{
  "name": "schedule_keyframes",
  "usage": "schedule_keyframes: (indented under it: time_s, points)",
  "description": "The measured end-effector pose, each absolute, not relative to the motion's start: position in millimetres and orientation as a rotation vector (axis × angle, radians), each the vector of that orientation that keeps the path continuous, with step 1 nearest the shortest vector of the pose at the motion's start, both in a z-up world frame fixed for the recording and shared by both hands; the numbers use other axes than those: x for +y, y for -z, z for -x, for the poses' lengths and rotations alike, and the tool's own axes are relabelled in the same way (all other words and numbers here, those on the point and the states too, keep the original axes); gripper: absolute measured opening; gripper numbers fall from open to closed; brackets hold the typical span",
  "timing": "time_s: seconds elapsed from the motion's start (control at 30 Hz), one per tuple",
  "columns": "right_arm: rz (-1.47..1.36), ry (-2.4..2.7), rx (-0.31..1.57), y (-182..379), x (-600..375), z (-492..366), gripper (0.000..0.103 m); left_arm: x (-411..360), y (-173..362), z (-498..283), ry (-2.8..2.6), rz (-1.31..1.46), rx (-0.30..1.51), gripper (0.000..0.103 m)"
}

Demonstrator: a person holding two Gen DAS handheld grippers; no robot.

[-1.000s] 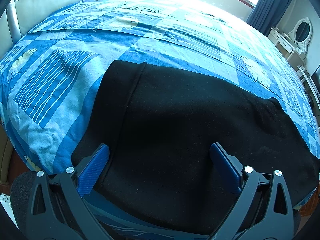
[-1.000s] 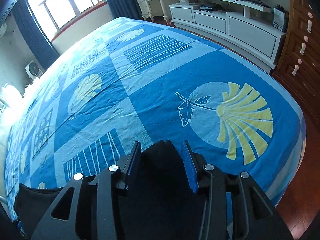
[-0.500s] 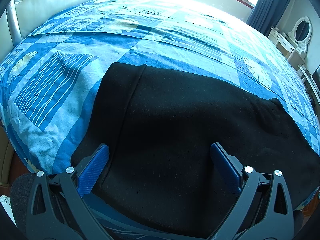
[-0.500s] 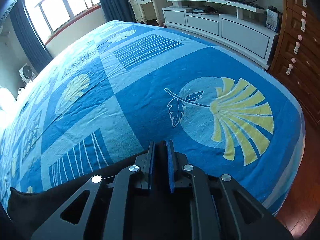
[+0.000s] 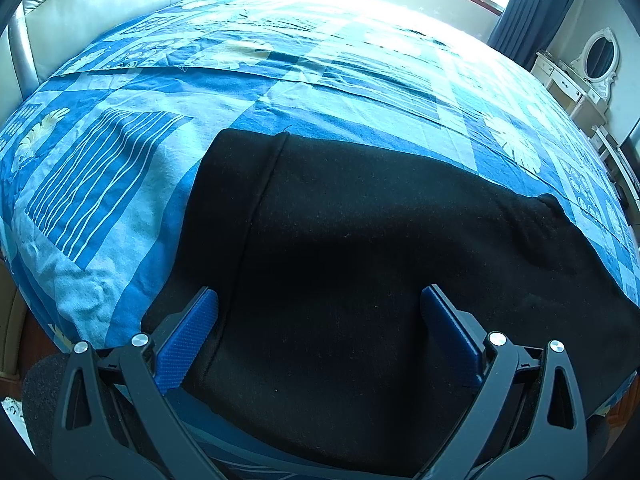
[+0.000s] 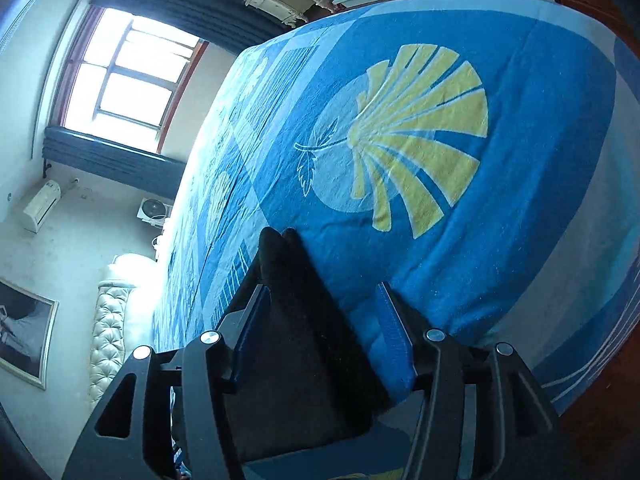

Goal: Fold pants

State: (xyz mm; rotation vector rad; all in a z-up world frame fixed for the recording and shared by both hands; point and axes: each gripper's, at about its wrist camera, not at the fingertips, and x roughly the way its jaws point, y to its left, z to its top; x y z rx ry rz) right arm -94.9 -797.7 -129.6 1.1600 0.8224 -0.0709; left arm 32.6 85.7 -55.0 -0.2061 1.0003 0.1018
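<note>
Blue patterned bedspread (image 5: 120,184) under black pants (image 5: 360,260); both claws spread, right claw (image 6: 320,300) just reopened.

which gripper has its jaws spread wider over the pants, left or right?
The left gripper: pads far apart over the black pants. The right gripper has just been opening, fabric between its pads.

Right tool (image 6: 320,300) just opening, black pants (image 6: 296,300) between its pads, on blue bedspread (image 6: 520,240)

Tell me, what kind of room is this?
Most likely a bedroom: a big bed with a blue patterned bedspread and padded headboard, a white dressing table with an oval mirror, and curtained windows.
</note>
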Motion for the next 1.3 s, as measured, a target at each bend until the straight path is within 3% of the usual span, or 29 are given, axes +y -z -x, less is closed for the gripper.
schedule_keyframes:
  time_s: [0.23,0.3,0.4,0.83,1.07,1.3]
  points:
    - [-1.039,-0.029,0.931,124,-762,69,0.054,86,55,-33,-0.101,0.206,1.002,0.101]
    - [-1.01,0.014,0.945,121,-756,67,0.034,85,55,-33,-0.1,0.206,1.003,0.101]
    - [-1.004,0.056,0.929,115,-744,67,0.025,86,55,-33,-0.093,0.206,1.007,0.101]
    - [-0.994,-0.165,0.664,-5,-620,42,0.024,88,50,-25,-0.032,0.159,1.02,0.101]
    - [-0.875,-0.31,0.714,-41,-522,18,0.024,86,47,-19,-0.025,0.111,1.012,0.101]
    - [-0.697,-0.357,0.874,-18,-412,-15,0.024,87,32,-19,-0.018,0.155,1.003,0.101]
